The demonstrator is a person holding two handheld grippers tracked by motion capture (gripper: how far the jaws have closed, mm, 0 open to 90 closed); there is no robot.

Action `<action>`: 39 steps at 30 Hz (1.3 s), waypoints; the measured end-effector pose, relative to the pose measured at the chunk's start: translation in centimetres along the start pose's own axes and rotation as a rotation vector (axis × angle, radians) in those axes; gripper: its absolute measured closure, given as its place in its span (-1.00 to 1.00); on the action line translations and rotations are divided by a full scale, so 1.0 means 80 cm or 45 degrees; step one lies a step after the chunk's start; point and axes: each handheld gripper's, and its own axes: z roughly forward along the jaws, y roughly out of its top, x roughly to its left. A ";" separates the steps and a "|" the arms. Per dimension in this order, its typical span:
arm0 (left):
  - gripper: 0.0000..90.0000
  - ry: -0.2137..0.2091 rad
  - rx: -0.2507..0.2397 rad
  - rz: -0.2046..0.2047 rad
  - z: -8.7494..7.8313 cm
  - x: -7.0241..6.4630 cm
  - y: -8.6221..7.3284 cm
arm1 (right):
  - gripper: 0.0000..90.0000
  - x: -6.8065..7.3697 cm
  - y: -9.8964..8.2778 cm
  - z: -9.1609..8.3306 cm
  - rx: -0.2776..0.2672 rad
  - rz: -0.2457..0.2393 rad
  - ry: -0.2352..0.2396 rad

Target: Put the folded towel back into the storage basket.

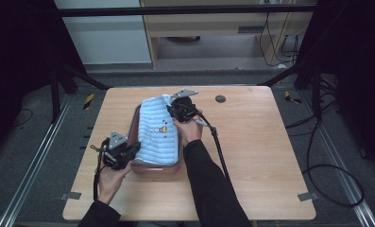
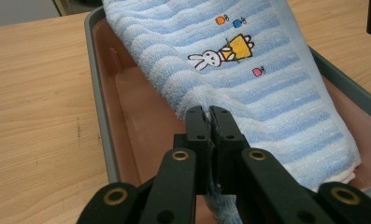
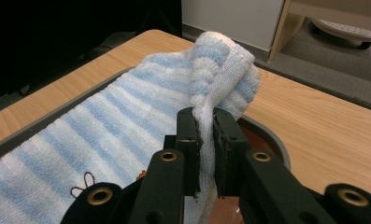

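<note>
The towel, blue and white striped with a small rabbit stitched on it, lies folded along a pink tray with a grey rim, in the middle of the wooden table. Its long axis runs with the tray's, from the person's side away toward the far edge, tilted a little to the right at the far end. Most of its length rests in or over the tray; the far end is bunched and lifted above the far rim.

Each end is in a gripper. The left gripper is at the near left corner, its jaws clamped together on a pinch of towel edge; in the left gripper view the left gripper shows the cloth caught between the pads, with the towel stretching away and rightward from it over the tray floor. The right gripper is at the far end, jaws clamped on a gathered fold; in the right gripper view the right gripper has a white and blue roll of cloth rising above it, the tray's rounded corner just behind.

So the towel spans between the two grippers along its length. I judge the coming move to be lowering both ends together so the cloth settles inside the rim; the far end has farther to drop.
</note>
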 end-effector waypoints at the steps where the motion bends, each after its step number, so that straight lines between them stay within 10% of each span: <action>1: 0.93 0.001 0.003 -0.001 0.000 0.000 0.000 | 0.83 0.000 -0.002 0.001 0.004 -0.001 0.001; 26: 0.75 0.019 0.079 -0.016 0.012 0.005 -0.009 | 0.56 0.000 -0.028 0.016 0.153 -0.027 -0.001; 39: 0.56 0.023 -0.017 -0.006 -0.006 0.004 0.001 | 0.16 -0.014 -0.018 -0.036 -0.011 -0.019 -0.038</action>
